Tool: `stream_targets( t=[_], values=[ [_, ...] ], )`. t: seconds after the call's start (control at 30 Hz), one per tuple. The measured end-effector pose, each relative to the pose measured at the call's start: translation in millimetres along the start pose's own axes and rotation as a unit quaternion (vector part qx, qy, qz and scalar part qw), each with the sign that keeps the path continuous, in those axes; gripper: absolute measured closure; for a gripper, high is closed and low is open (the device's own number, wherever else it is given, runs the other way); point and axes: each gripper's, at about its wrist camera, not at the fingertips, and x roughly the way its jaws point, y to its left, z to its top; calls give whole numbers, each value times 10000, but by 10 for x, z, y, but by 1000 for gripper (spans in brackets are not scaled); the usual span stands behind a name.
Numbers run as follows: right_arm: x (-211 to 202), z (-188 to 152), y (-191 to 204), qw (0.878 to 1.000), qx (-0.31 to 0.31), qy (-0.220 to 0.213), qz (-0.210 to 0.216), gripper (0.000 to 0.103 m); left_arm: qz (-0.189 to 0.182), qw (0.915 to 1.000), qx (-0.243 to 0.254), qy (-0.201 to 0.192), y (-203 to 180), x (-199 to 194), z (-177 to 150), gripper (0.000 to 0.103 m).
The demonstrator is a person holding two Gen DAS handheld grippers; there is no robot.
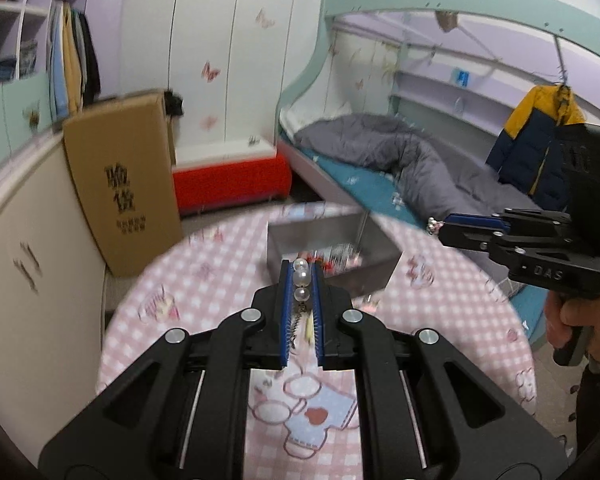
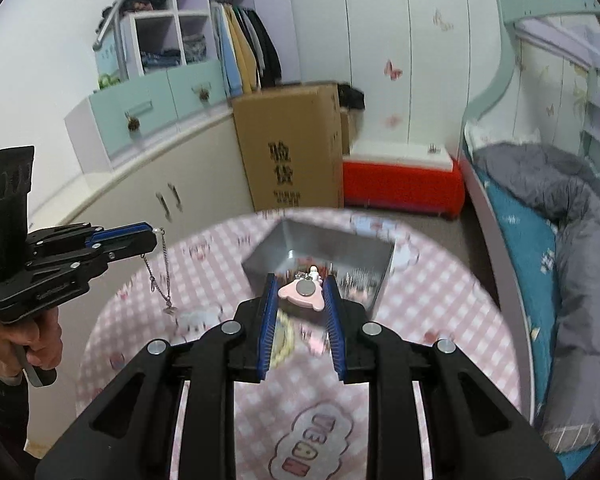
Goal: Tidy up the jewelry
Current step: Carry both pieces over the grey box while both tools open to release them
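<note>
Above the table (image 1: pixel 440 344) and tin (image 2: pixel 324 246): left gripper (image 1: pixel 301 280) clamped on pearl chain (image 1: pixel 301 277), right gripper (image 2: pixel 300 292) pinching pink charm (image 2: pixel 302 295).

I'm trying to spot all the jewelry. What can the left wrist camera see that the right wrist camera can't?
Only the left wrist view shows pearl beads pinched in the left gripper, plus a yellow and navy jacket. Only the right wrist view shows a pink charm in the right gripper, and a silver chain dangling from the left gripper. Both show the grey box on the pink checked tablecloth.
</note>
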Motion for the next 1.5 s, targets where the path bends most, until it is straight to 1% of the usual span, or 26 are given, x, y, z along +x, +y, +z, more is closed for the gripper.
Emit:
stream_targets(
  t=[0.2,0.37,0.47,0.6,0.77,0.9,1.1,1.13,1.17,1.2,1.23,1.27,1.33,1.37,1.4,1.47,1.5],
  values=[
    [-200,334,-8,9988,-204,-439,-55,82,9,9985,229,-506,-37,-218,398,94],
    [-286,571,-25,9970,-305,-711,-78,82,-59,9969,340,-705,-73,-226,653,94],
    [-284,653,-39,9965,-314,-777,-50,82,-94,9965,382,-741,-101,-161,764,94],
    [-212,712,-66,9967,-263,-769,9,82,-157,9964,395,-728,-164,-40,858,94],
    [-52,751,-162,9977,-122,-665,90,82,-233,9973,327,-621,-192,186,968,94],
    [100,778,-247,9986,-32,-515,117,82,-279,9979,293,-503,-207,365,1019,94],
    [340,709,-320,9997,64,-205,109,82,-309,9989,216,-281,-166,619,1002,94],
    [361,678,-333,9998,91,-140,107,79,-310,9990,201,-265,-145,630,988,94],
    [372,632,-347,9998,131,-70,110,70,-313,9990,178,-254,-132,637,969,94],
    [372,537,-371,9998,201,26,82,44,-318,9990,155,-255,-124,629,948,94],
    [345,399,-400,9996,266,51,17,36,-320,9990,148,-262,-116,620,939,94],
    [327,296,-418,9995,300,74,-9,35,-324,9990,143,-273,-113,602,920,94],
    [303,-89,-464,9983,456,361,-53,37,-345,9989,139,-290,-110,555,866,94],
    [300,-217,-479,9976,492,472,-90,37,-342,9988,159,-297,-114,528,832,94],
    [281,-469,-494,9959,560,690,-174,37,-330,9989,168,-304,-117,499,792,94],
    [266,-793,-495,9923,676,1000,-266,40,-338,9988,154,-317,-126,447,732,94],
    [258,-883,-489,9909,717,1098,-305,42,-343,9988,143,-321,-125,420,700,94]
  ],
)
